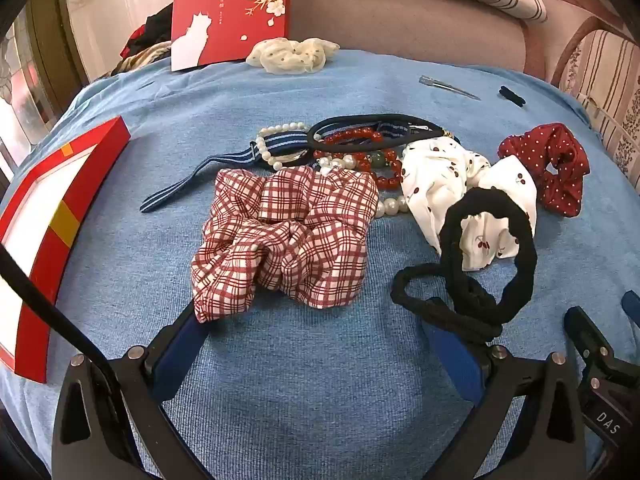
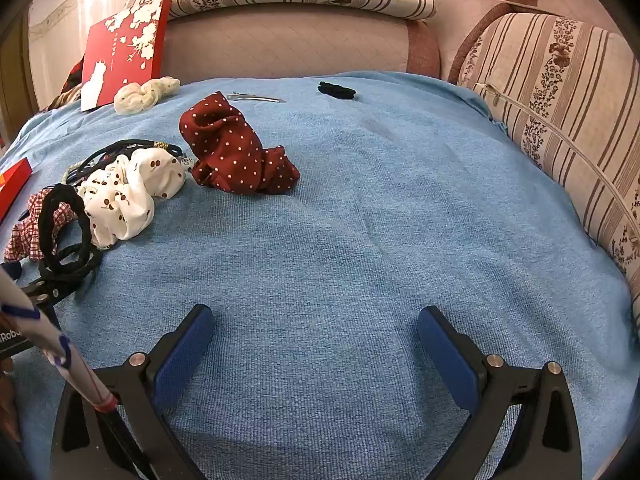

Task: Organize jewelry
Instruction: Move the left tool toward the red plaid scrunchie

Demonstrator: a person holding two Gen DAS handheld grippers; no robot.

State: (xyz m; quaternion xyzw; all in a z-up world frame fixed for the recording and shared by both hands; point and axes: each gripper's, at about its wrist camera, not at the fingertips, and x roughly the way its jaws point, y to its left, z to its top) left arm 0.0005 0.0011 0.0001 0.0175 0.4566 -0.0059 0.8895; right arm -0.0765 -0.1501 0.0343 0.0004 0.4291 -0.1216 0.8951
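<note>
Both grippers' fingers [image 1: 188, 332] released (nothing between); plaid scrunchie [image 1: 286, 236] lies just ahead, long axis across the view.

Left gripper [image 1: 316, 320]: black frame, blue pads, tilting downward, jaws gaping wide, holding nothing.
Right gripper [image 2: 316, 320]: same build, tilting downward, jaws wide, empty.

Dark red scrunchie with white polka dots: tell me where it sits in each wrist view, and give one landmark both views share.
Left wrist view: the dark red polka-dot fabric scrunchie lies at the right, just beyond the white cherry-print scrunchie.
Right wrist view: it lies upper left of centre, again beside the white cherry-print scrunchie.
Shared landmark: the red box lid with white blossoms, propped against the sofa back.
</note>
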